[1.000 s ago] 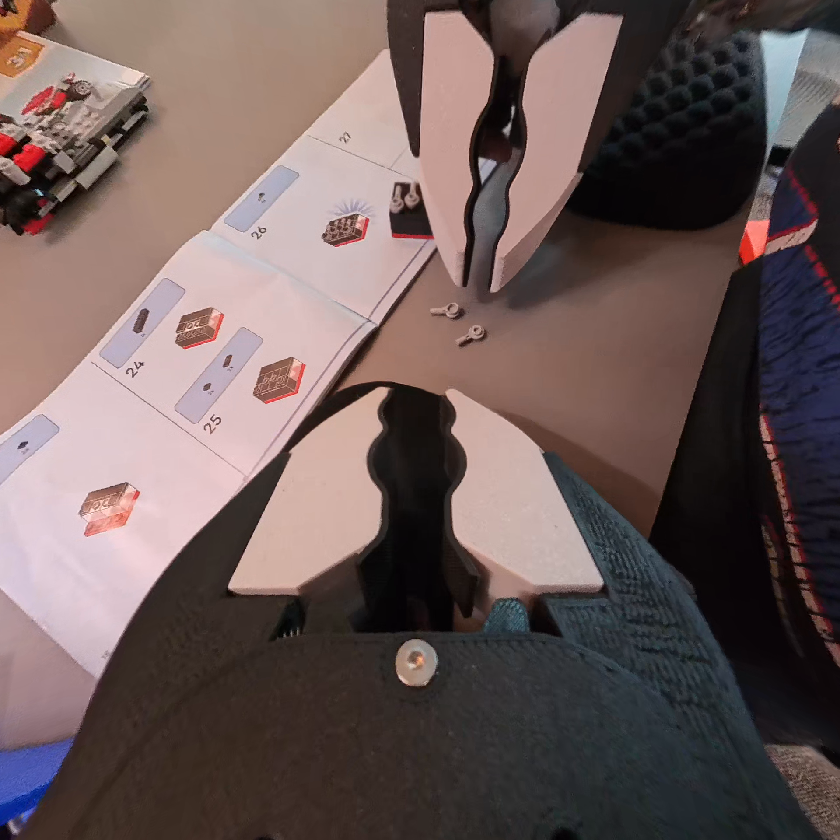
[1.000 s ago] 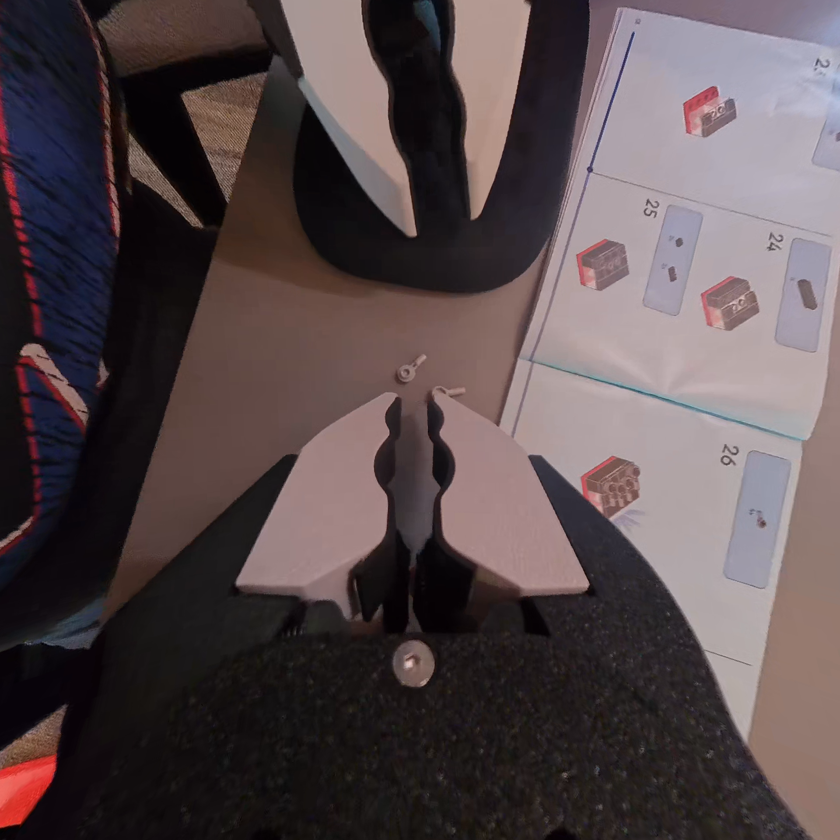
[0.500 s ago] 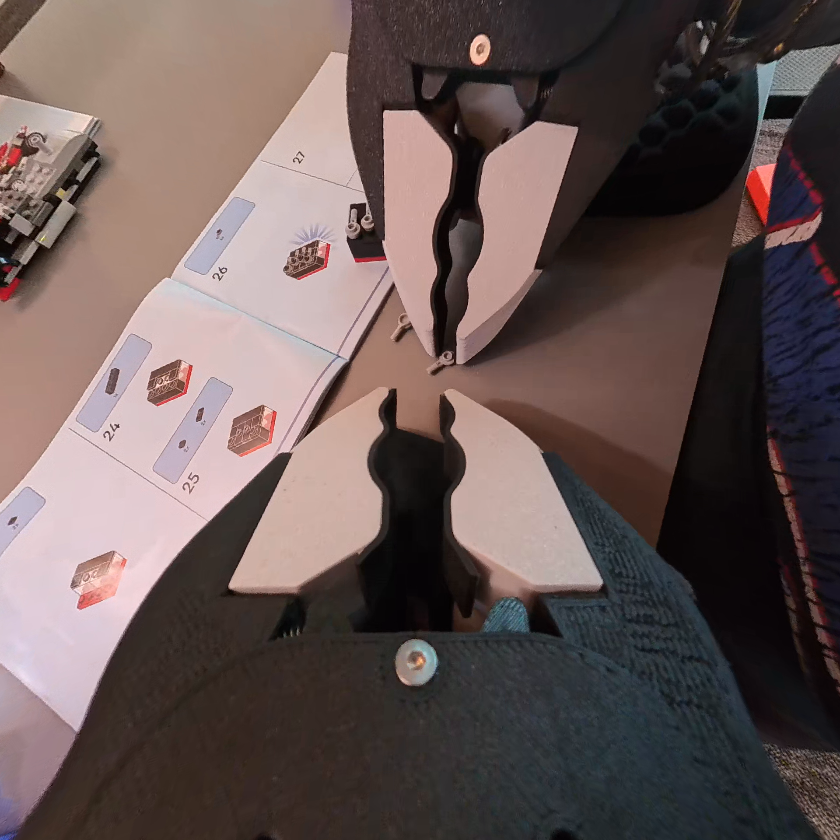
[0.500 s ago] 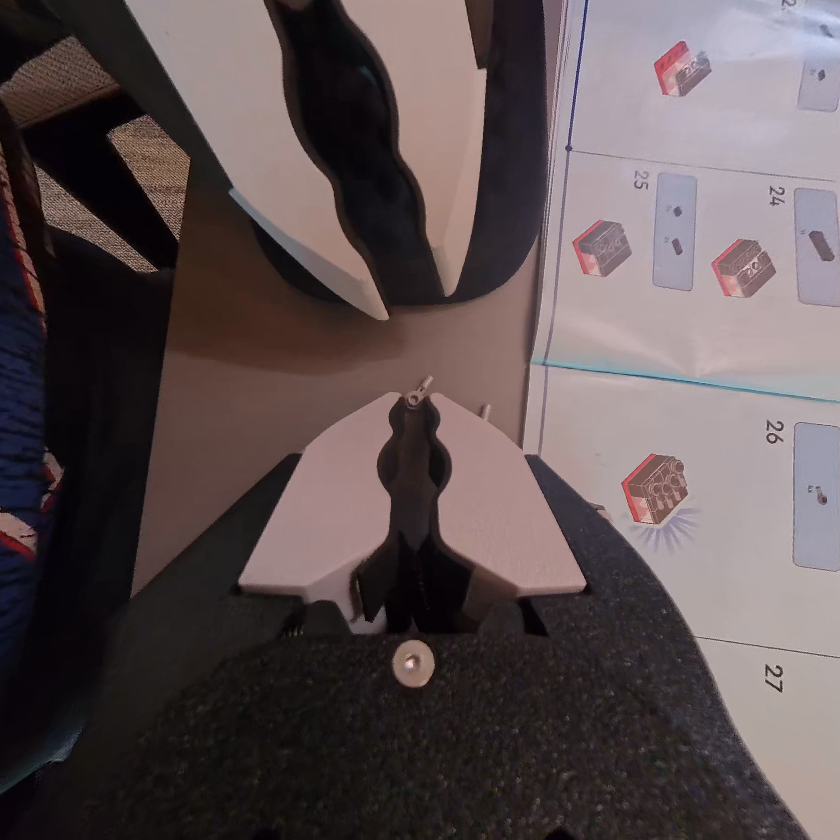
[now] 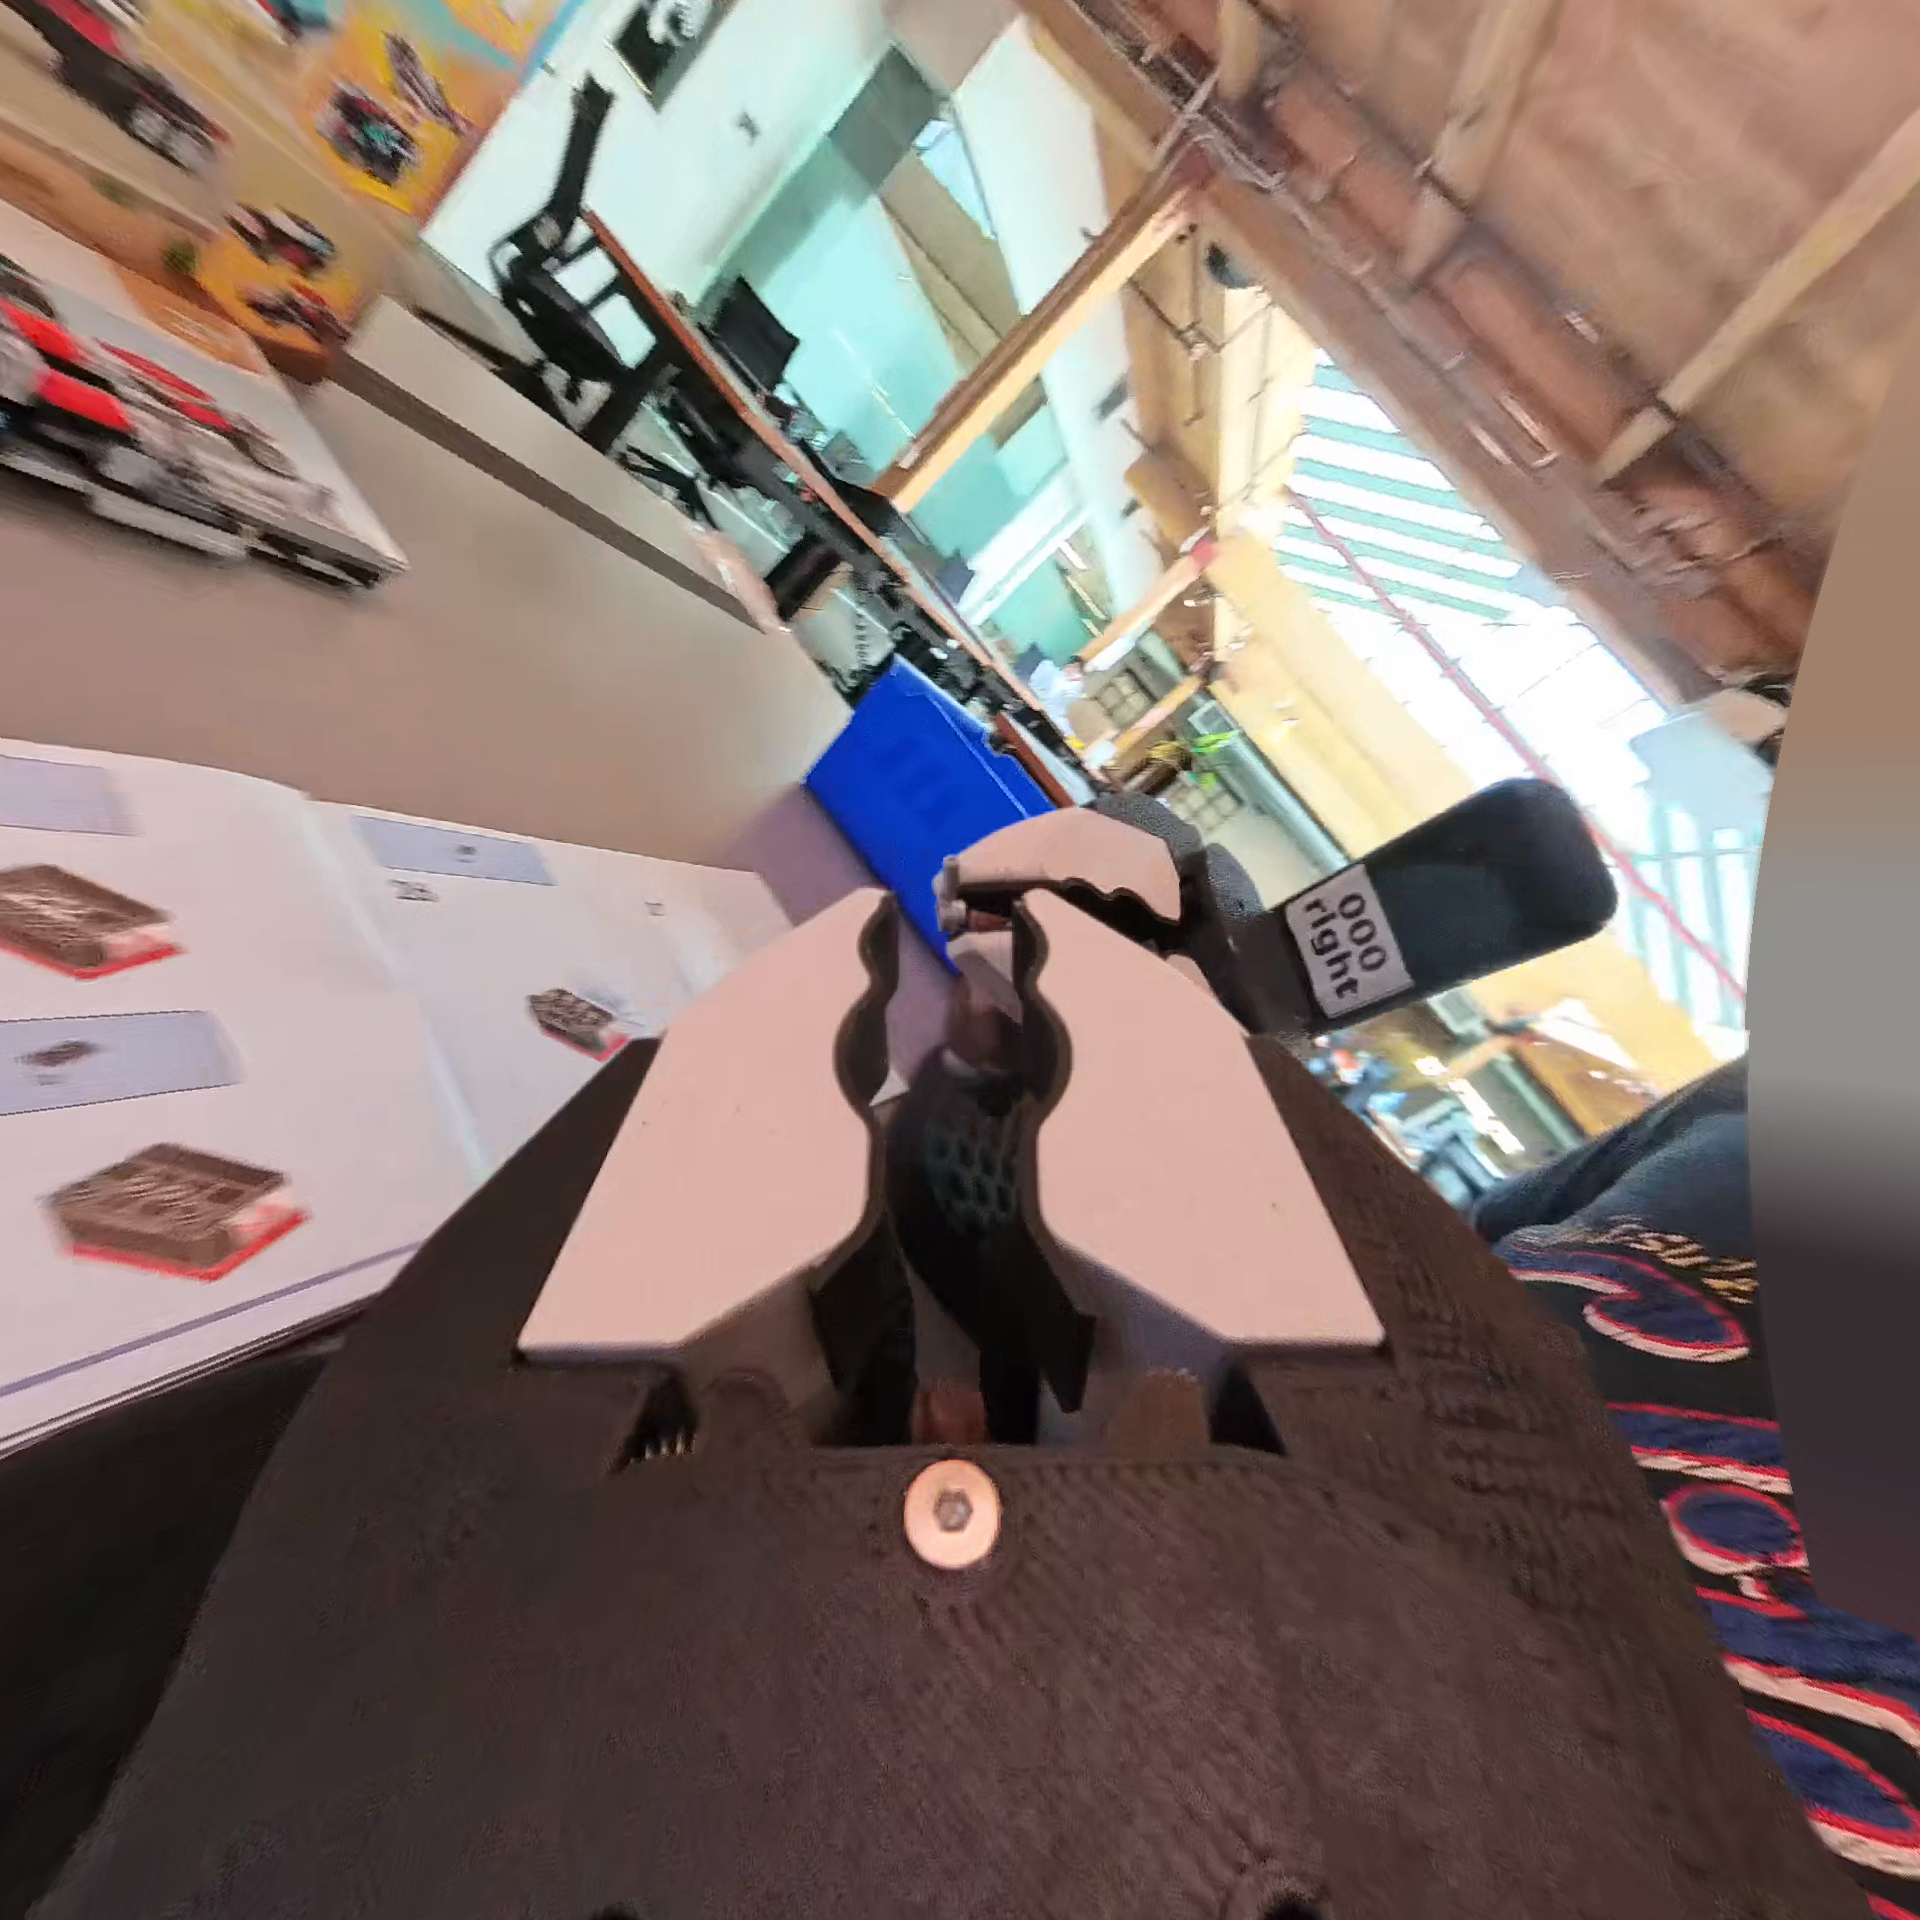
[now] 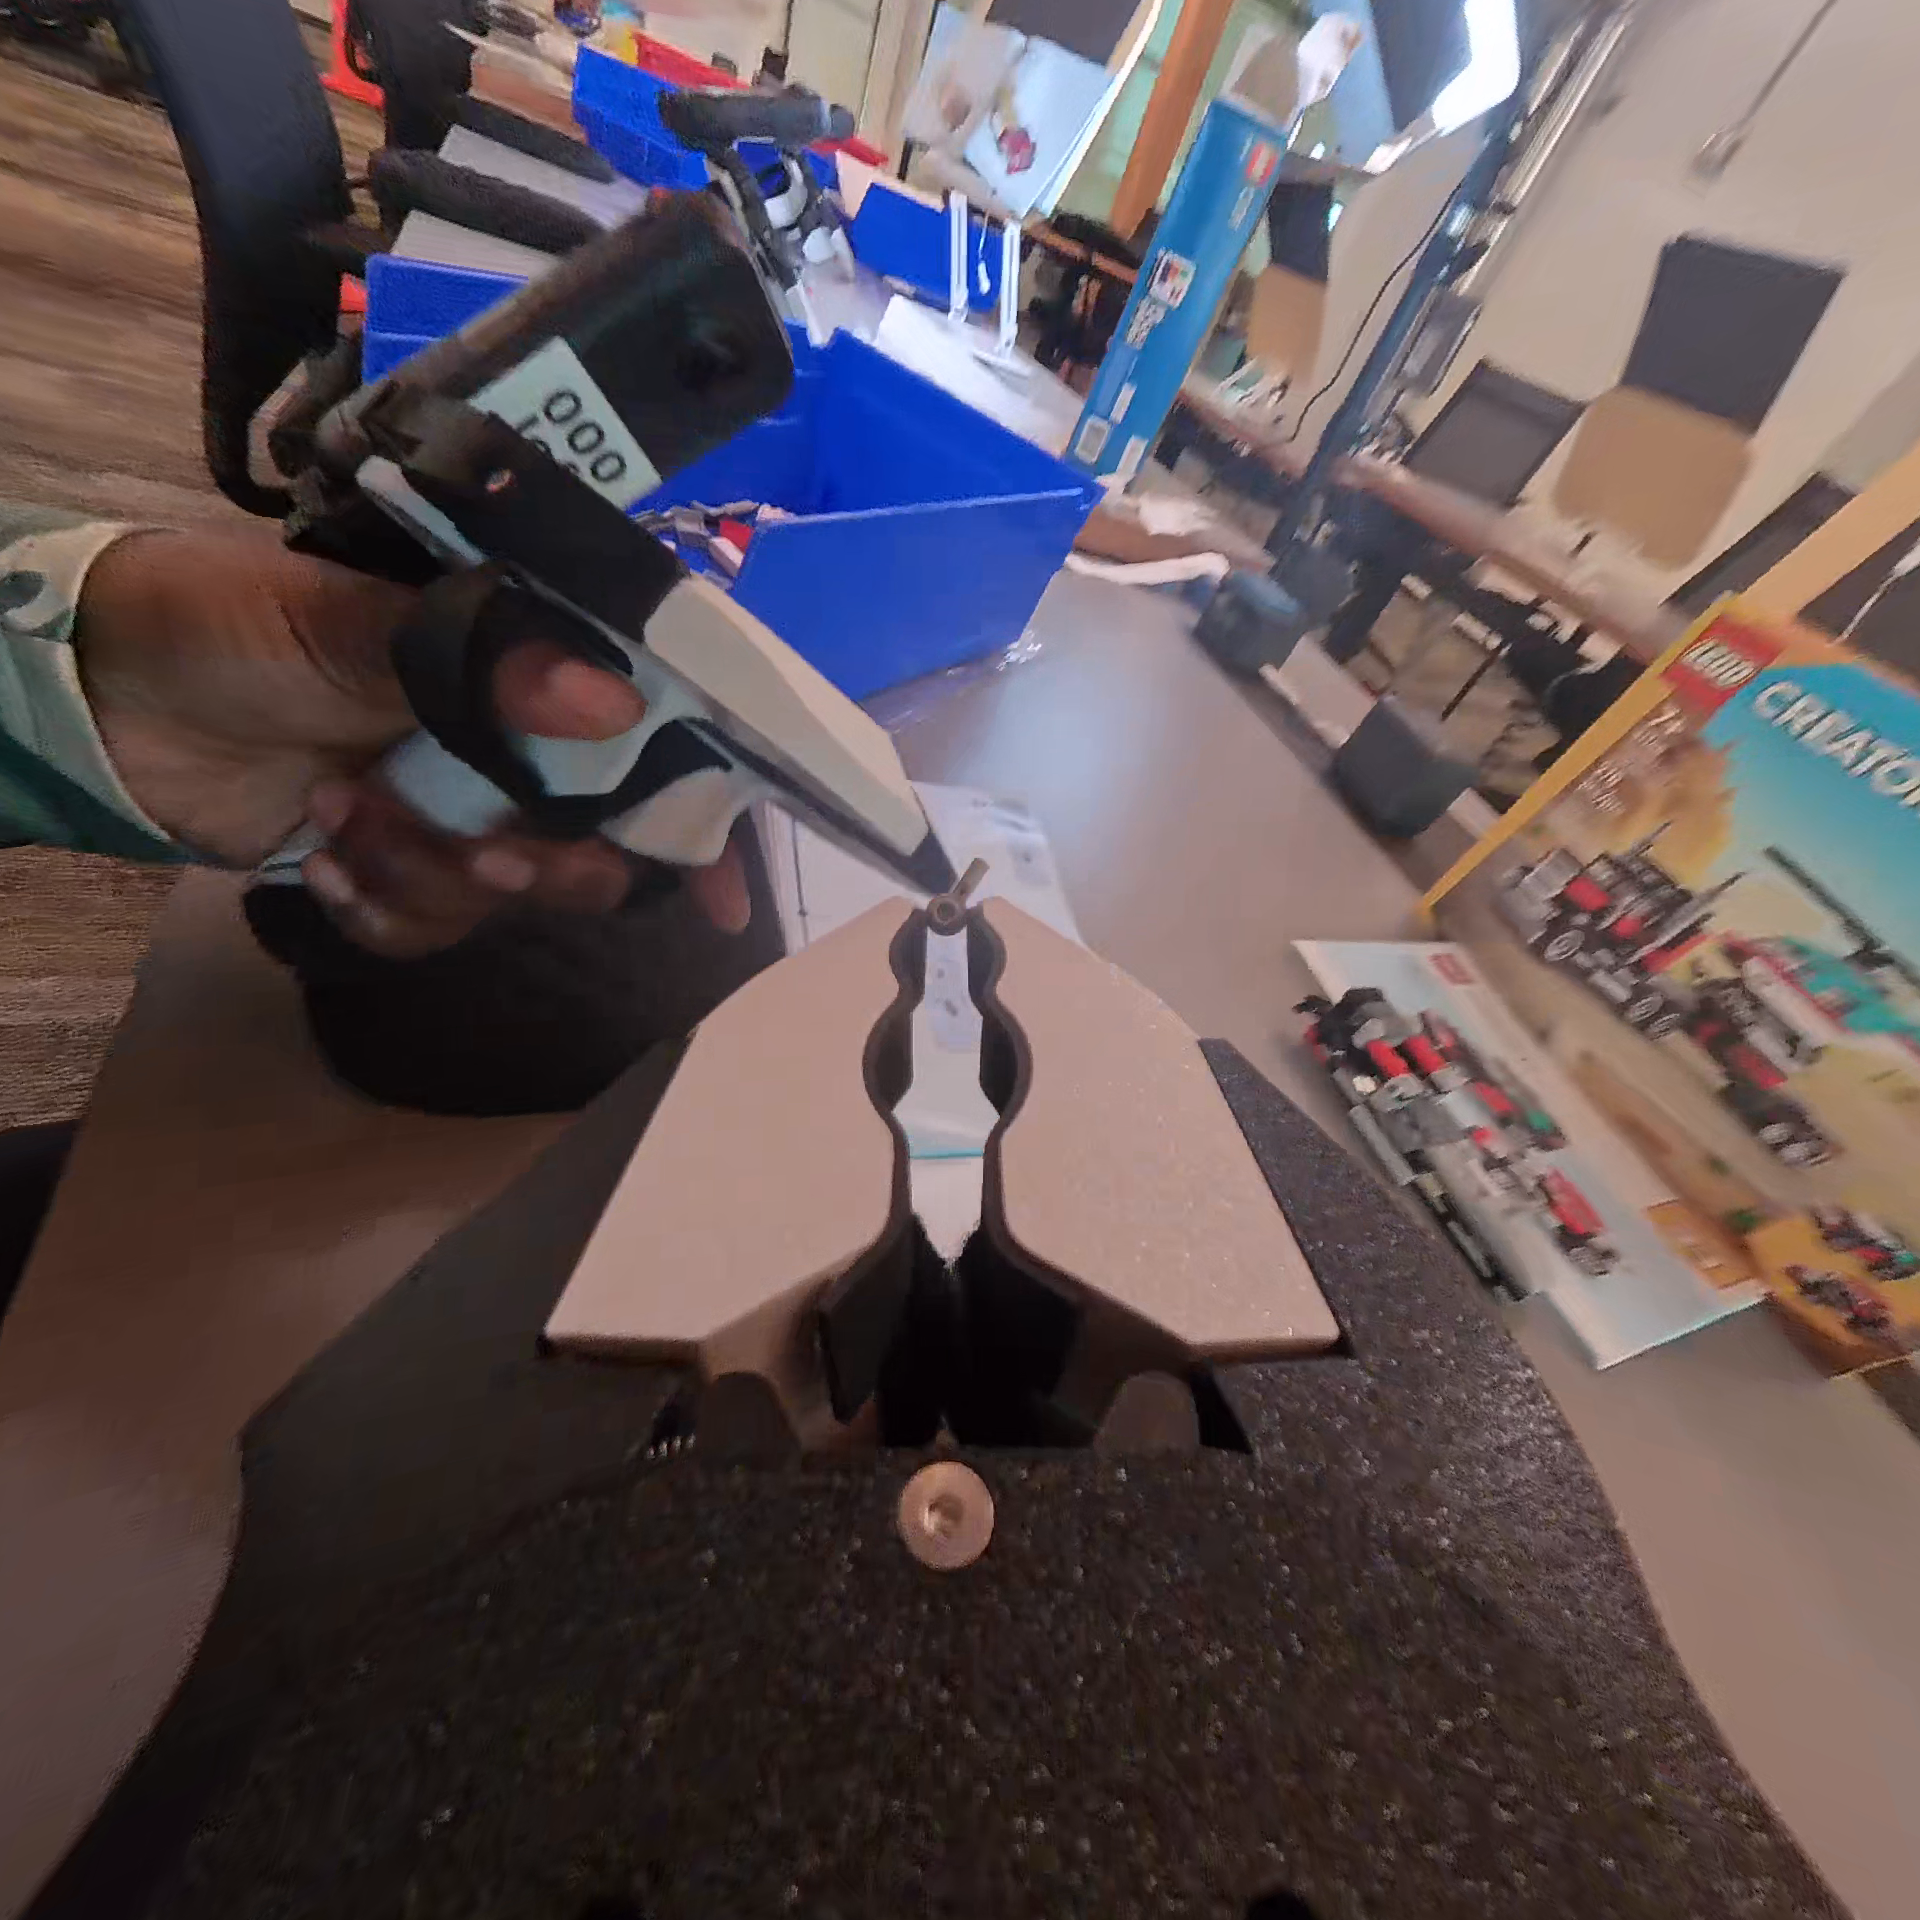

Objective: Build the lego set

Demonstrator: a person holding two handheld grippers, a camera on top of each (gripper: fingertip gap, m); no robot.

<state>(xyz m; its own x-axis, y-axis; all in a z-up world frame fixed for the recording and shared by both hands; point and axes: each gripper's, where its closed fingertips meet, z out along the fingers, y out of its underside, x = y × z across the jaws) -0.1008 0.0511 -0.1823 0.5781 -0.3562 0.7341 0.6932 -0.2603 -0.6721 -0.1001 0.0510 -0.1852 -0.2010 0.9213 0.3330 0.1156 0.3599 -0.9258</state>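
The right tongs (image 6: pixel 948 906) pinch a tiny grey lego pin (image 6: pixel 954 900) at their very tips, lifted off the surface (image 6: pixel 1122 727). The left tongs (image 5: pixel 951 914) stand slightly spread, empty. The pin looks light, rigid and slippery (easily flicked away), best gripped across its ringed end.
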